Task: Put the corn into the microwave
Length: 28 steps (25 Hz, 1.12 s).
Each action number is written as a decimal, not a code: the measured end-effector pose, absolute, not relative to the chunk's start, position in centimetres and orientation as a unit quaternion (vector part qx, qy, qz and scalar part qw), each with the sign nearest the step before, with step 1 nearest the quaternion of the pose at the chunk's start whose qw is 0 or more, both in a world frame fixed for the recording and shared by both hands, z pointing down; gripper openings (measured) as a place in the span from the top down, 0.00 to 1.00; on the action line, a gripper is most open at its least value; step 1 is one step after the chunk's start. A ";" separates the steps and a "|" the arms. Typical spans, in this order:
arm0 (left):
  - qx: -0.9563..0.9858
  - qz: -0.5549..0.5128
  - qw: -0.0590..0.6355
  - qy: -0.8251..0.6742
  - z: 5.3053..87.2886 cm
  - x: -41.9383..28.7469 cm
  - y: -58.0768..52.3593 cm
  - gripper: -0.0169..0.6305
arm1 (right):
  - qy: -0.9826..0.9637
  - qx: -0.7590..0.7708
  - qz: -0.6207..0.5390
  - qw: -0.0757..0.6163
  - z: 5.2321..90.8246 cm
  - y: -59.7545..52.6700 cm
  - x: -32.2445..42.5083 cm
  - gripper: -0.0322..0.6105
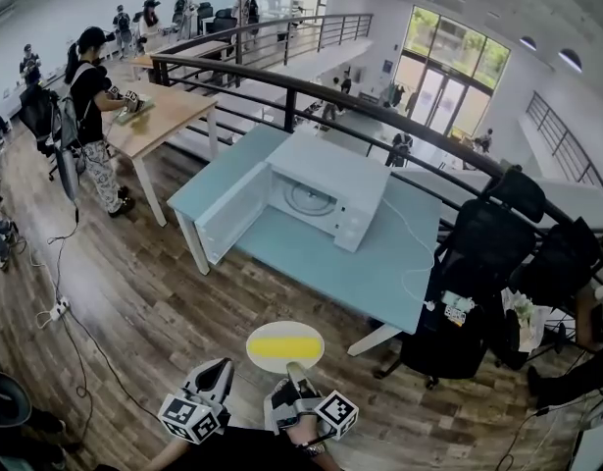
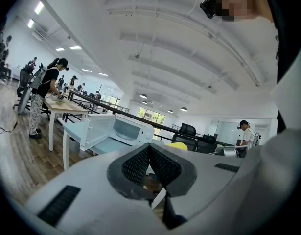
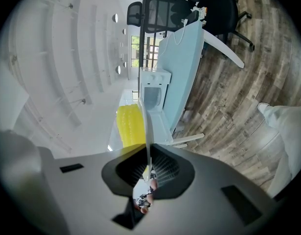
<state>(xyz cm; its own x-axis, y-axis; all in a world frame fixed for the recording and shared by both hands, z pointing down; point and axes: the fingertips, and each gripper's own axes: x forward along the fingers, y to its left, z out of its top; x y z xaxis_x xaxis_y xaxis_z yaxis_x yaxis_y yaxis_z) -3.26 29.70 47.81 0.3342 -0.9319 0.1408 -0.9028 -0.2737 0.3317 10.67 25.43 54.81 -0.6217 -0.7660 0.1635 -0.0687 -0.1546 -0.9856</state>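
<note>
yellow corn (image 1: 284,346) sits loose on a pale plate (image 1: 255,342). right gripper (image 1: 294,371) jaws pinch just the rim, left gripper (image 1: 223,371) jaws closed on nothing. open microwave (image 1: 326,189) on the table (image 1: 379,268) is well apart, so any tilt on the way could roll the corn off.

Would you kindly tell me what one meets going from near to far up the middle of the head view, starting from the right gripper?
right gripper, shut on the plate's rim → plate carrying the corn → wooden floor → light blue table → white microwave, door open → black railing
</note>
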 end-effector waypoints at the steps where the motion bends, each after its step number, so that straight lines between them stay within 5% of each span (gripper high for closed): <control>1: 0.796 -0.041 0.179 -0.576 47.8 -3.3 29.1 0.97 | 0.594 -0.352 -0.677 0.256 54.7 24.9 10.7 0.91; 28: 0.776 -0.054 0.165 -0.607 47.5 -2.3 15.2 0.97 | 0.615 -0.332 -0.670 0.249 54.1 9.5 12.0 0.91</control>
<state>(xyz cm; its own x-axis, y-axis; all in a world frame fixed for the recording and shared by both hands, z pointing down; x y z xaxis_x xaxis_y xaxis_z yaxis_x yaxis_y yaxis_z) -2.34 15.22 47.52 0.2576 -0.9592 0.1168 -0.9239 -0.2092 0.3203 11.95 9.52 54.07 -0.6550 -0.7428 0.1386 -0.0746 -0.1190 -0.9901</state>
